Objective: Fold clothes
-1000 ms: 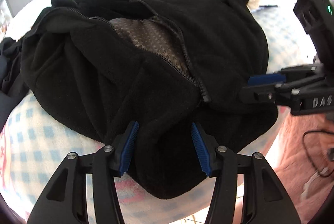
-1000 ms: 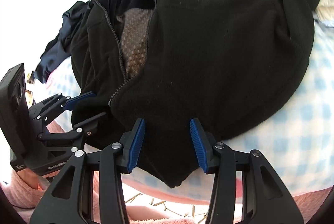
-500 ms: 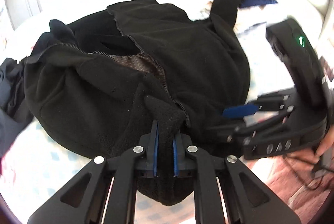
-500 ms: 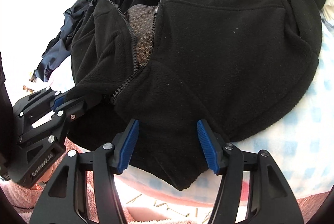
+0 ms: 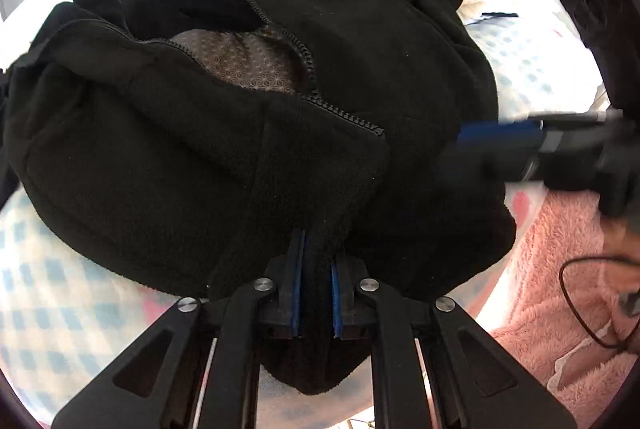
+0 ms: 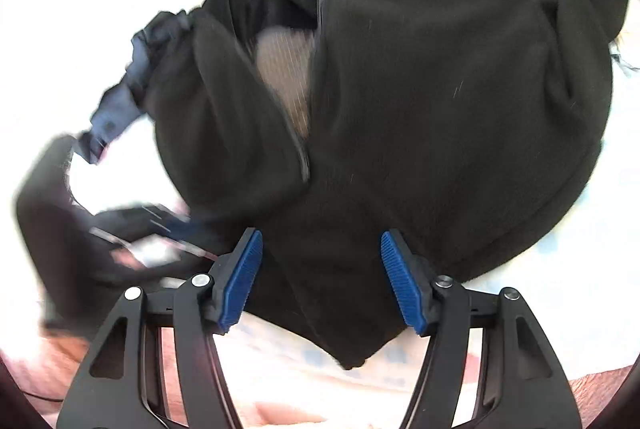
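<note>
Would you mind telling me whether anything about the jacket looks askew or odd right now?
The black fleece jacket lies bunched rather than flat: its zipper gapes open, showing the patterned lining. The left gripper pinches the hem, which hangs over the bed's edge. No damage stands out.

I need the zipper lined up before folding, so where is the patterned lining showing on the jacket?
In the left wrist view, the patterned lining shows upper centre, inside the black fleece jacket, between its parted zipper edges.
</note>
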